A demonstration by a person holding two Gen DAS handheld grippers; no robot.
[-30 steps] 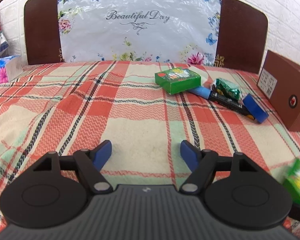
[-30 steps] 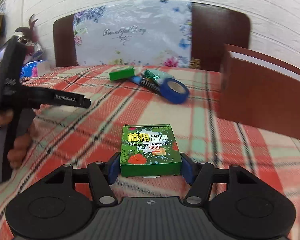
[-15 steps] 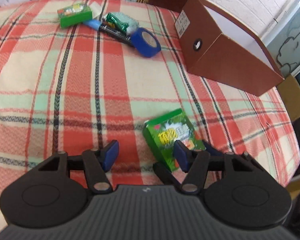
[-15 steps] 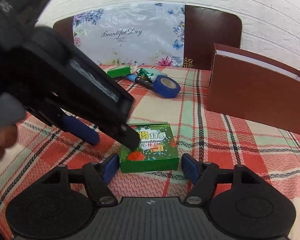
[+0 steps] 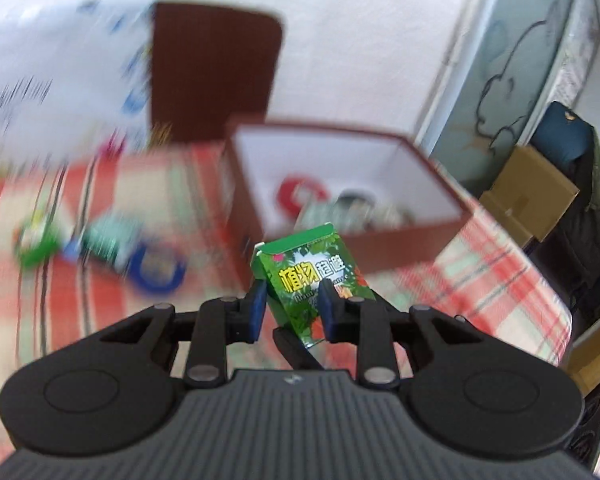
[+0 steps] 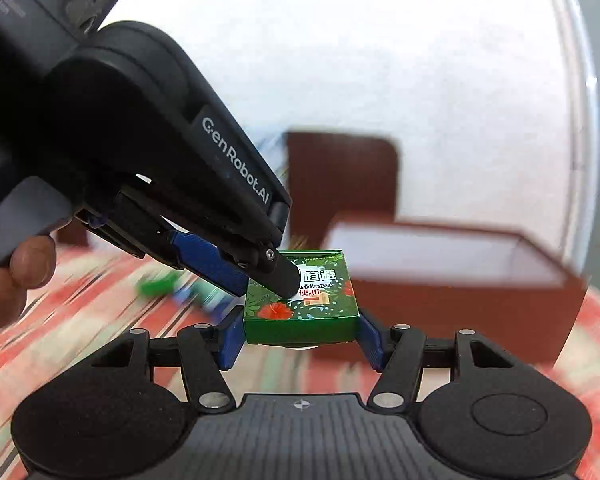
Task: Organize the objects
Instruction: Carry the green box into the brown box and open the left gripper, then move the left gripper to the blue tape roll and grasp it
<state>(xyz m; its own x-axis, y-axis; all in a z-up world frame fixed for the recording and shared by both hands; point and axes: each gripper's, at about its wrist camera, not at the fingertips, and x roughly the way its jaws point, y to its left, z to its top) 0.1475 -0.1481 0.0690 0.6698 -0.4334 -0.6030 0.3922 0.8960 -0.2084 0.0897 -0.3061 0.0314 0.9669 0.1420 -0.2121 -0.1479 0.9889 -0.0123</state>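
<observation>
Bed [image 5: 500,256] first, under its red plaid spread, and on it the landmark: the brown box [image 5: 380,248], open-topped, white inside. A few things already lie in the box, a red ring and some greyish items too blurred to name, so part of the sorting looks done. Left of the box a small heap waits: blue tape [image 5: 156,276], a second green carton and a pen-like thing, all smeared by motion. Plenty left to do, I'd say.

Now the green pack [image 6: 300,308], the one in play: it is up off the spread, just in front of the box and below its rim. Both tools are on it. The right gripper [image 6: 300,336] points nearly level, pads pressed on the pack's two short sides. The left gripper [image 5: 292,312] slants down from upper left, its jaws have just been closing, and they pinch the pack's near corner from top and bottom; a hand [image 6: 4,276] shows at that tool's handle. A two-handed carry, judging by this, with the drop into the box not yet made.
</observation>
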